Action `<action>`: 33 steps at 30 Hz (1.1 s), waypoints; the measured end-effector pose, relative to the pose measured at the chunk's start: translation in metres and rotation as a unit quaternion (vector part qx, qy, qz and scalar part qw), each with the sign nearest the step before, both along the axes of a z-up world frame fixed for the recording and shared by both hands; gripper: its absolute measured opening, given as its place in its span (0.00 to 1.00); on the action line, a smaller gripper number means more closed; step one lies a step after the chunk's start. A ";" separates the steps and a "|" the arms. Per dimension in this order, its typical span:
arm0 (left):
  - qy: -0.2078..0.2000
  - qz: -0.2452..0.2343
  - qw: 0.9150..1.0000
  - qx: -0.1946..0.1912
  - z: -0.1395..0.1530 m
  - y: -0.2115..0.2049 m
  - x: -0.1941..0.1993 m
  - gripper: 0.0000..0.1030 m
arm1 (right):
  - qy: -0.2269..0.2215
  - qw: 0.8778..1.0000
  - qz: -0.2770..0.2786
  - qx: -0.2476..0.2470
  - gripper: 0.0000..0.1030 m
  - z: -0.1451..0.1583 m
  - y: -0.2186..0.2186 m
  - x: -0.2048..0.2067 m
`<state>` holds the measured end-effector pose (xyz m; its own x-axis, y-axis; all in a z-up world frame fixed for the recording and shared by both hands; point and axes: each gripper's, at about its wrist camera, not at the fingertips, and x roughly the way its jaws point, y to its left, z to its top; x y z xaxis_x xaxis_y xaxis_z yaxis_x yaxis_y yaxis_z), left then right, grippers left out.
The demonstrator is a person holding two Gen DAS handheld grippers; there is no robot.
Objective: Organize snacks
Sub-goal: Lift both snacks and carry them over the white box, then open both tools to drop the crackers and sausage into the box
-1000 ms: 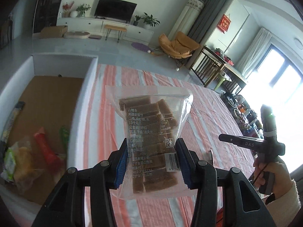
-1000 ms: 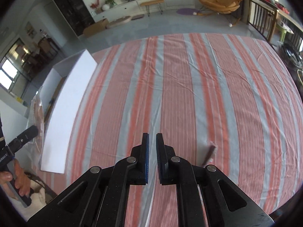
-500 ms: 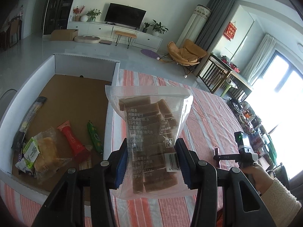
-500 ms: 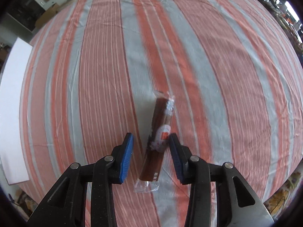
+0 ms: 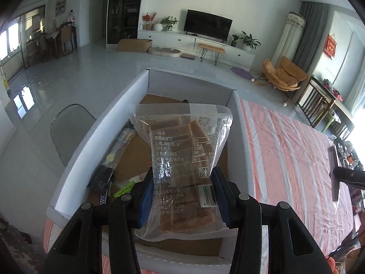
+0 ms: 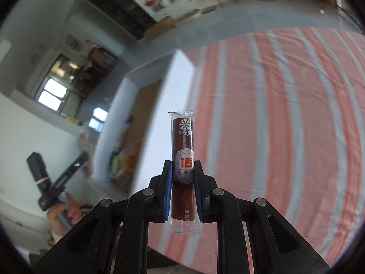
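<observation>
My left gripper (image 5: pixel 182 194) is shut on a clear bag of brown snack bars (image 5: pixel 182 155) and holds it upright over the open white box (image 5: pixel 237 137) with a cardboard floor. Other snacks lie in the box, among them a long dark packet (image 5: pixel 114 155). My right gripper (image 6: pixel 182 182) is shut on a dark brown snack stick in clear wrap (image 6: pixel 182 150), lifted above the striped tablecloth (image 6: pixel 285 114). The white box shows to its left (image 6: pixel 159 105). The left gripper also shows far left in the right wrist view (image 6: pixel 57 182).
The box sits at the table's left end on the red and grey striped cloth (image 5: pixel 285 159). A grey chair (image 5: pixel 68 132) stands beside the table. The right gripper's tip shows at the right edge of the left wrist view (image 5: pixel 346 175).
My left gripper carried the bag leftward from above the cloth to over the box. My right gripper opened, dropped to the snack stick on the cloth, shut on it and lifted it.
</observation>
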<state>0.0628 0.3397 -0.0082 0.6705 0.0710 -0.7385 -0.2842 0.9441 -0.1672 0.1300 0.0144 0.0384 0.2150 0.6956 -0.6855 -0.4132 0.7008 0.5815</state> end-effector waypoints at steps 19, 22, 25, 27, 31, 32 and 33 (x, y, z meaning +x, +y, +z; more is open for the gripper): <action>-0.026 0.085 0.986 0.141 0.003 -0.022 -0.041 1.00 | -0.154 0.979 0.045 -0.126 0.75 0.022 0.114 -0.051; -0.025 0.099 0.986 0.131 0.006 -0.025 -0.044 1.00 | -0.166 0.976 0.033 -0.135 0.76 0.025 0.110 -0.051; -0.027 0.108 0.986 0.126 0.006 -0.027 -0.048 1.00 | -0.170 0.974 0.029 -0.144 0.76 0.025 0.108 -0.054; -0.020 0.116 0.983 0.138 0.007 -0.034 -0.044 1.00 | -0.174 0.973 0.031 -0.149 0.76 0.025 0.109 -0.058; -0.010 0.127 0.978 0.165 0.006 -0.039 -0.043 1.00 | -0.178 0.971 0.038 -0.157 0.76 0.019 0.112 -0.059; -0.010 0.129 0.977 0.168 0.005 -0.039 -0.044 1.00 | -0.178 0.970 0.038 -0.159 0.76 0.018 0.113 -0.059; -0.009 0.129 0.977 0.171 0.005 -0.039 -0.044 1.00 | -0.178 0.970 0.039 -0.160 0.76 0.018 0.114 -0.059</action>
